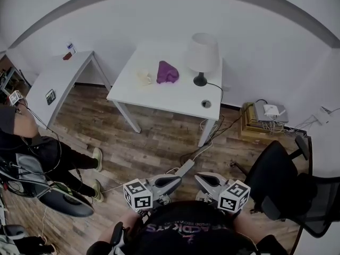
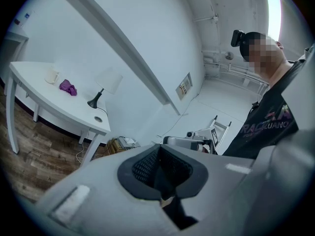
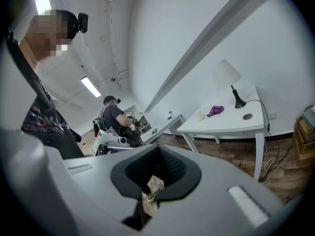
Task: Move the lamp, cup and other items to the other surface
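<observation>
At six o'clock in the head view the person wears a black shirt with purple lettering across it; the left gripper and right gripper are smooth grey shells tapering to a point; each carries a white cube printed with black square markers, one at seven o'clock, the other at five o'clock; in the gripper views each shell has a dark-rimmed notch lined with black mesh-textured pads, with pale rectangular patches on either side; a small black camera rides on the head, at one o'clock in the left gripper view.
</observation>
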`<state>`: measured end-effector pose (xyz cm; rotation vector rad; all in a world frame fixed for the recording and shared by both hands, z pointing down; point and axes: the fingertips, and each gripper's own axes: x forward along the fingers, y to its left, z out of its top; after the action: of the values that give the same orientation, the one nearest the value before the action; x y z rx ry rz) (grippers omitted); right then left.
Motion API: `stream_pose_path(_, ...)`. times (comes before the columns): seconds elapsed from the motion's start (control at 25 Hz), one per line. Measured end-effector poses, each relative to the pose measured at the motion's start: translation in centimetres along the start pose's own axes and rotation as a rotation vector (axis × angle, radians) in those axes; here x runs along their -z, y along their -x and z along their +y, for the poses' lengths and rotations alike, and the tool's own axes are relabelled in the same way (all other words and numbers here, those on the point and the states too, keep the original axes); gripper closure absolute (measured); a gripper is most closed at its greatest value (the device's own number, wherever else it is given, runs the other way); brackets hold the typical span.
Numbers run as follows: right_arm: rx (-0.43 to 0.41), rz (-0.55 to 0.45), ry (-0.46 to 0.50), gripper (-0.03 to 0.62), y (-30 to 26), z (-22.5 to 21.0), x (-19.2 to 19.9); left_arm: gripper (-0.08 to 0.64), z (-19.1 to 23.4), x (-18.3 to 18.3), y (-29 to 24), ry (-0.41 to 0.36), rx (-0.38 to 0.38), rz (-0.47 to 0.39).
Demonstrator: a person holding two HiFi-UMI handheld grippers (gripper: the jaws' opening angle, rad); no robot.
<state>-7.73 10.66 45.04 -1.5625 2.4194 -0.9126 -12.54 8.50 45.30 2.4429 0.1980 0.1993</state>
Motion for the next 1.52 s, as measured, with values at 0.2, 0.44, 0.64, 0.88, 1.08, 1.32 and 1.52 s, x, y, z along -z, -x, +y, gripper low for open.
stream_pose_path(0.2,-0.018,0.0,-0.006,0.588,0.2,-0.4,0.0,0.56,-0.7,0.3,-0.7,-0.047,0.016,0.039)
stream_pose_path(0.44,-0.044,0.002,-0.016,0.587,1.1,-1.2,-0.4,0.56,-1.5,0.6,-2.5,-0.084,0.026,0.076)
stream_pose_path(0.64,-0.071,0.007,-0.03,0.588,3.0,-2.8,-0.9,0.56,-2.1,1.0,-4.9,-0.068,-0.004,0.076)
stream_pose_path(0.88,-0.106,0.022,-0.056,0.587,5.2,-4.7,-1.2,0.56,-2.5,1.4,-7.8,-0.045,-0.059,0.059)
stream_pose_path(1.08,-0.138,0.042,-0.056,0.588,7.5,-6.1,-0.6,0.56,-3.6,2.9,-10.1,-0.034,-0.089,0.051)
stream_pose_path(1.32,-0.158,0.032,-0.076,0.588,8.6,-7.2,-1.4,0.56,-4.1,2.8,-11.7,-0.037,-0.116,0.049)
stream_pose_path(1.52,-0.158,0.039,-0.086,0.588,7.9,-7.5,-1.7,0.56,-3.2,2.0,-11.4,-0.028,-0.13,0.039)
